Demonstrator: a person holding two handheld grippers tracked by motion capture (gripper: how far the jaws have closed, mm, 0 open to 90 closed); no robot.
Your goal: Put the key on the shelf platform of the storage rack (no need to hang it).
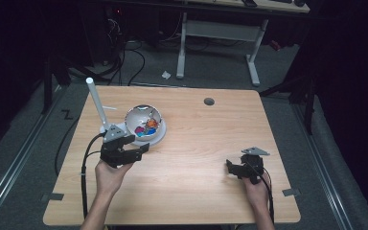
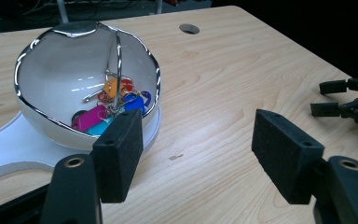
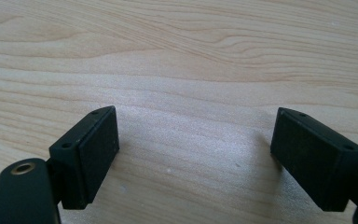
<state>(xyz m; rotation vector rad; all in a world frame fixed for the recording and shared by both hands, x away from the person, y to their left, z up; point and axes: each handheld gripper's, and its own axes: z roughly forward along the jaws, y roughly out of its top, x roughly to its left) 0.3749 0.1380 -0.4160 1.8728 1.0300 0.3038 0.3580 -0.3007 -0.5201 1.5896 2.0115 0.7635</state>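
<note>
The bowl of coloured key tags sits toward the bench's left edge on a white stand. Its mouth tips toward the left gripper, which hangs just beside the near rim, jaws wide apart and empty. I'd steer both pads down through that opening for the upright wire ring; the right gripper rests near the right edge, also spread.

The high view looks forward and down over the whole counter from afar, while both gripper views sit low and close, the left sharing the bowl at its upper left.
</note>
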